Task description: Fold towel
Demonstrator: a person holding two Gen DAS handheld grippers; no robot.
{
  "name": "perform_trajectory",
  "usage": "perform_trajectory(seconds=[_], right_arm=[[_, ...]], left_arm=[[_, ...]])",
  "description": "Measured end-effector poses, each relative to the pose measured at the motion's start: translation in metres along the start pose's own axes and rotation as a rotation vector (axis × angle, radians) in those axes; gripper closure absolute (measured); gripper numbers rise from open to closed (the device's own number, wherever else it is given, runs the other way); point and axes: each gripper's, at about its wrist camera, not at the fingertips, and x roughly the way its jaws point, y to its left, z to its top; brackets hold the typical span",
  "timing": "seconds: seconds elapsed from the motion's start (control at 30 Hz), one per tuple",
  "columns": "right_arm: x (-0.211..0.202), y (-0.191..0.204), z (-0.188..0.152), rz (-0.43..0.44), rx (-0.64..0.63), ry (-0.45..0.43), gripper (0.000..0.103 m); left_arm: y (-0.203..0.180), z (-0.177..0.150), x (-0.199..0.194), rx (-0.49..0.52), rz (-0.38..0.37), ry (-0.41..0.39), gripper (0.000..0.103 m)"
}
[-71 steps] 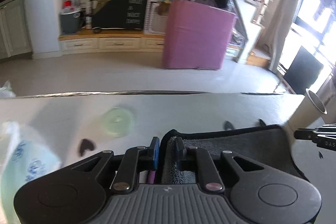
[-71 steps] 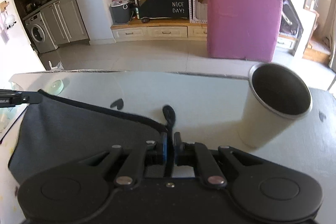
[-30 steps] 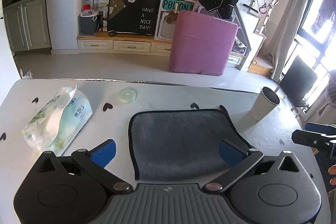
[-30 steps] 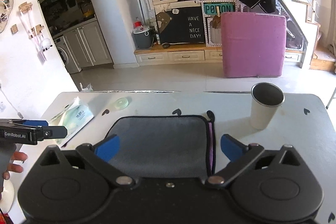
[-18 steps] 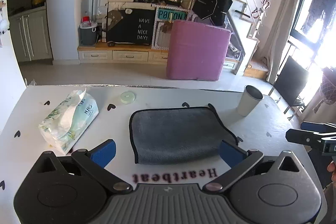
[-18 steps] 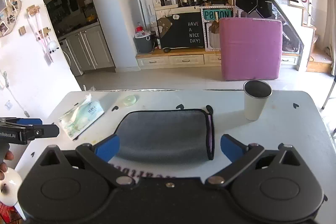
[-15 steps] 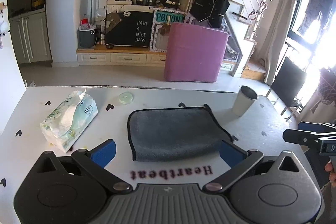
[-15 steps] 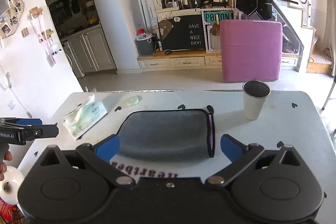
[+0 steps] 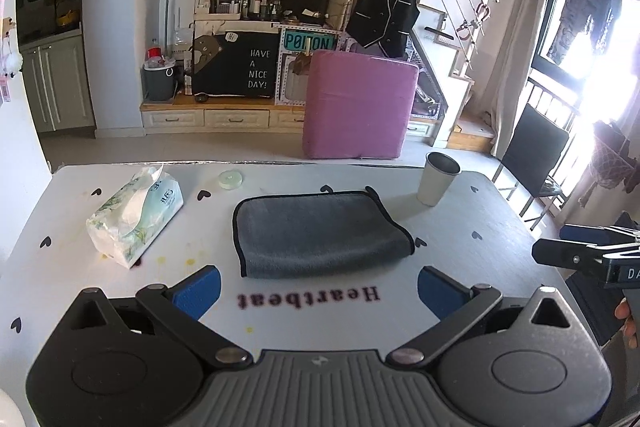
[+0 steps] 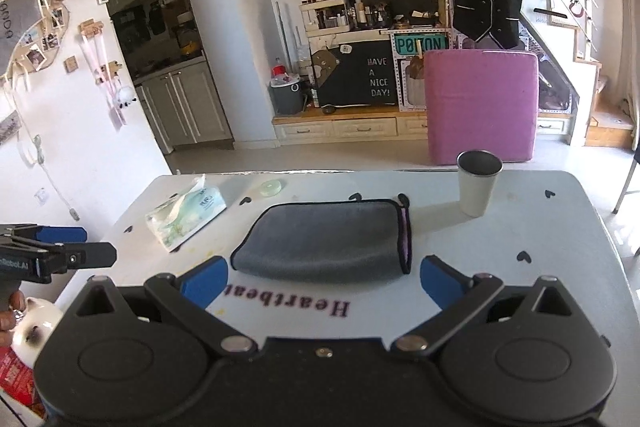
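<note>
A grey towel (image 9: 320, 233) with black trim lies folded flat in the middle of the white table (image 9: 480, 259); it also shows in the right wrist view (image 10: 326, 241), with a pink inner edge at its right side. My left gripper (image 9: 319, 289) is open and empty, held back above the table's near edge. My right gripper (image 10: 323, 285) is open and empty too, also back from the towel. Each gripper shows in the other's view, the right one (image 9: 580, 259) at the right edge, the left one (image 10: 60, 259) at the left edge.
A tissue pack (image 9: 134, 215) lies left of the towel. A small pale green disc (image 9: 231, 180) sits behind it. A paper cup (image 9: 436, 183) stands at the back right. A black chair (image 9: 532, 163) stands right of the table.
Both grippers let go of the towel's corners, opened, and drew back and up from the table. The towel stays folded in the middle.
</note>
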Motion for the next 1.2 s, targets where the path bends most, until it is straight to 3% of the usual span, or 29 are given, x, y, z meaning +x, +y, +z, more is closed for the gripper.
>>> perform_trajectory(seconds=[0.57, 1.2], right_arm=[[-0.045, 0.017, -0.048, 0.027, -0.023, 0.001, 0.001], [-0.076, 0.040, -0.084, 0.040, -0.073, -0.045, 0.001]], left_arm=[[-0.004, -0.050, -0.031, 0.005, -0.043, 0.033, 0.000], [-0.011, -0.083, -0.058, 0.063, -0.037, 0.003, 0.000]])
